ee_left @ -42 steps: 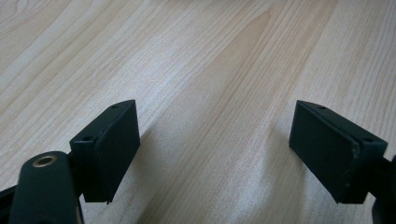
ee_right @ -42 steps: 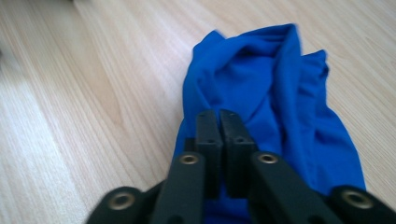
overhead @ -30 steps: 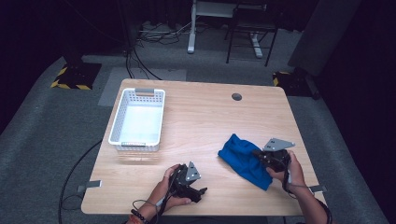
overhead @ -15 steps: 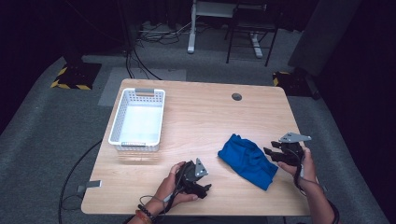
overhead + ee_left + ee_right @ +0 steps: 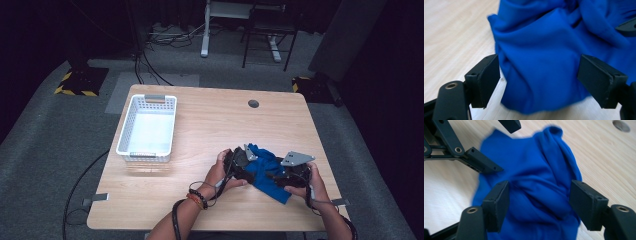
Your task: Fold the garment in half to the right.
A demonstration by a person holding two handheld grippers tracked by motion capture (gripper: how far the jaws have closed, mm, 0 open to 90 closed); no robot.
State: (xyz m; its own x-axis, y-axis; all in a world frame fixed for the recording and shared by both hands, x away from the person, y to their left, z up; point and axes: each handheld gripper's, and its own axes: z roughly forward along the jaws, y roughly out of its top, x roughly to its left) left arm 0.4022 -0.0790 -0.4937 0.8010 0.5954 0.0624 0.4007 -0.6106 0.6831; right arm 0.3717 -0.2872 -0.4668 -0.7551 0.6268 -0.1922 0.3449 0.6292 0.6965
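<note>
Basket (image 5: 147, 127) well left of cloth (image 5: 267, 172).

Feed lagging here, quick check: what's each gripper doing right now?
Left gripper: open, jaws straddling the blue cloth, not clamped.
Right gripper: open, jaws either side of the cloth's bunched folds, holding nothing.

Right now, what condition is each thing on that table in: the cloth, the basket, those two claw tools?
Blue cloth: crumpled in a heap on the table, not gripped.
White basket: upright, empty, apart from the cloth.
Left gripper: jaws open, either side of the cloth's edge.
Right gripper: jaws open, straddling the cloth's folds.
Table: bare wood around them.
</note>
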